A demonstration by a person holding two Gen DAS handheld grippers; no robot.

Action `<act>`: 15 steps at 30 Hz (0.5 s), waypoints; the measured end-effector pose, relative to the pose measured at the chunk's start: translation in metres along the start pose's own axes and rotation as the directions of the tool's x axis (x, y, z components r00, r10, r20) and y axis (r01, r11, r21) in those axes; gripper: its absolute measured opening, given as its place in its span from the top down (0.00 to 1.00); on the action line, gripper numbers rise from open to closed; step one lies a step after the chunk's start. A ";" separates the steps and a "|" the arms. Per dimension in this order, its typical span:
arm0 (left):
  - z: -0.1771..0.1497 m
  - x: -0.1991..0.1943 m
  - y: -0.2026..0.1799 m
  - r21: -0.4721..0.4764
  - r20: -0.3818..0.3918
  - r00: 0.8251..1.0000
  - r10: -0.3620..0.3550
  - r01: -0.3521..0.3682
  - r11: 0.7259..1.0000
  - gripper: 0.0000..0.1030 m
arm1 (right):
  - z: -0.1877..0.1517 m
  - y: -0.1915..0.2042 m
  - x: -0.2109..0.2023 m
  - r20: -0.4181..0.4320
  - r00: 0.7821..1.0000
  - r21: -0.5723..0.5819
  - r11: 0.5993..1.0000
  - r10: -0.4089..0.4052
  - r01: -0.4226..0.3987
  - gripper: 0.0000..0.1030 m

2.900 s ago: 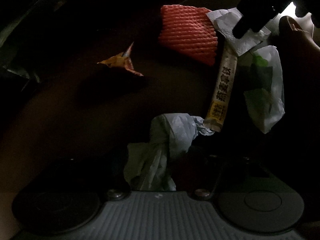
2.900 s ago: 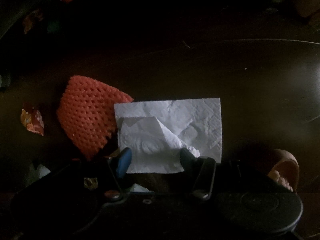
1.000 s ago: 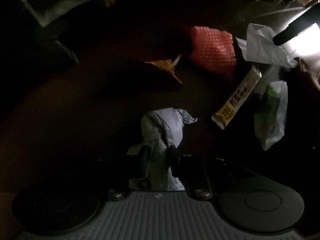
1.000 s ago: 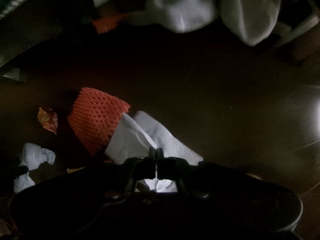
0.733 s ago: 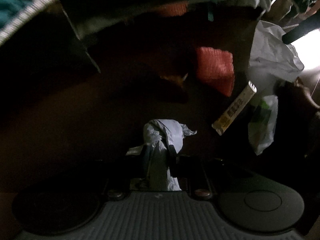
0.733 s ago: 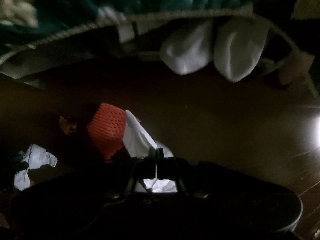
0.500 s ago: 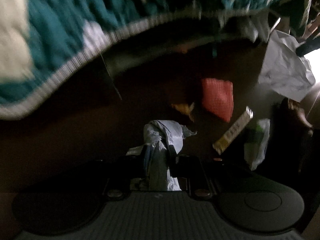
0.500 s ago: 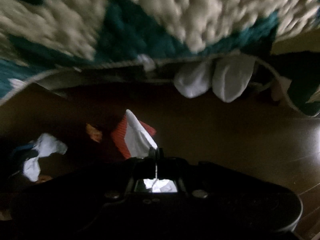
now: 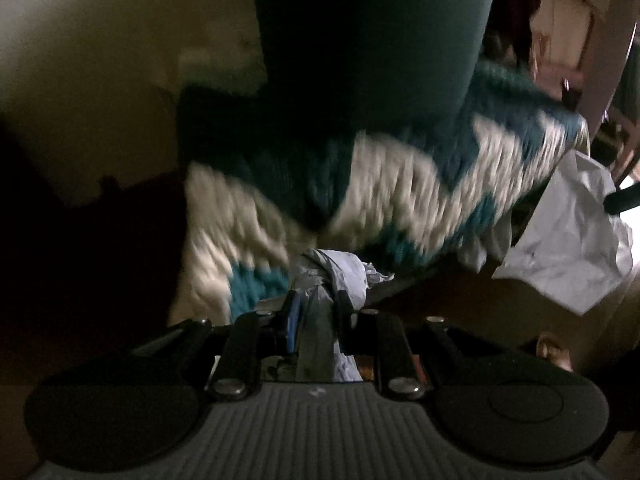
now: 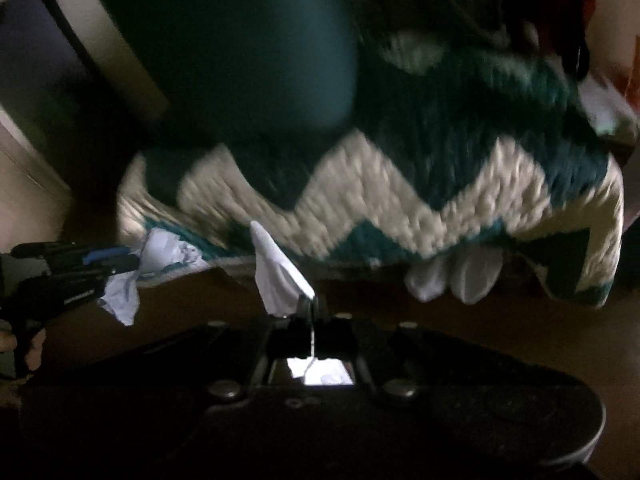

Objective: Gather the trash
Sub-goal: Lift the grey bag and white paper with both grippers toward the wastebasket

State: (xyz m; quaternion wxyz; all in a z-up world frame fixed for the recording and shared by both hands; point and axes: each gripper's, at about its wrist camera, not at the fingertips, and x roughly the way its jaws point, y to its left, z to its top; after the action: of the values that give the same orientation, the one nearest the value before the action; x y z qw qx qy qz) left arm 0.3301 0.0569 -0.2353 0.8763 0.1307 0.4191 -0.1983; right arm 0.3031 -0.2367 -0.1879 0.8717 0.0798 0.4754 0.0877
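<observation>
The left hand-held gripper pinches a crumpled pale-blue tissue wad, held in front of a teal-and-cream zigzag knitted blanket. The right hand-held gripper, jaws pressed together, clamps a flat white paper napkin that sticks up above the dark brown floor.

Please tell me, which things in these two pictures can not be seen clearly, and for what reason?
- Left wrist view: the lower part of the crumpled tissue is hidden between the left tool and its body.
- Right wrist view: the white napkin is mostly hidden behind the right tool.
- Both views: the teal and white blanket is motion-blurred, its weave unreadable.
- Floor: too dark to tell whether trash lies there.
</observation>
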 end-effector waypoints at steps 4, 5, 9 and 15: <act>0.025 -0.044 -0.008 -0.010 0.062 0.997 0.038 -0.037 0.999 0.83 | 0.009 0.017 -0.043 0.073 0.997 -0.041 0.999 0.036 -0.033 1.00; 0.030 -0.055 -0.011 -0.011 0.073 0.996 0.046 -0.045 0.999 0.83 | 0.011 0.021 -0.052 0.084 0.996 -0.053 0.998 0.043 -0.038 1.00; 0.047 -0.093 -0.024 0.002 0.108 0.990 0.086 -0.087 0.996 0.83 | 0.017 0.034 -0.084 0.126 0.990 -0.110 0.993 0.064 -0.051 1.00; 0.065 -0.141 -0.044 0.023 0.163 0.978 0.132 -0.138 0.990 0.82 | 0.028 0.044 -0.132 0.228 0.969 -0.164 0.985 0.094 -0.057 1.00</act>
State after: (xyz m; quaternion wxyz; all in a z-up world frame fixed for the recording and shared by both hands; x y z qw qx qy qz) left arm 0.2737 0.0259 -0.0871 0.9163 0.1575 0.3337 -0.1555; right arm 0.2535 -0.2259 -0.0557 0.9213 0.0394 0.3574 0.1478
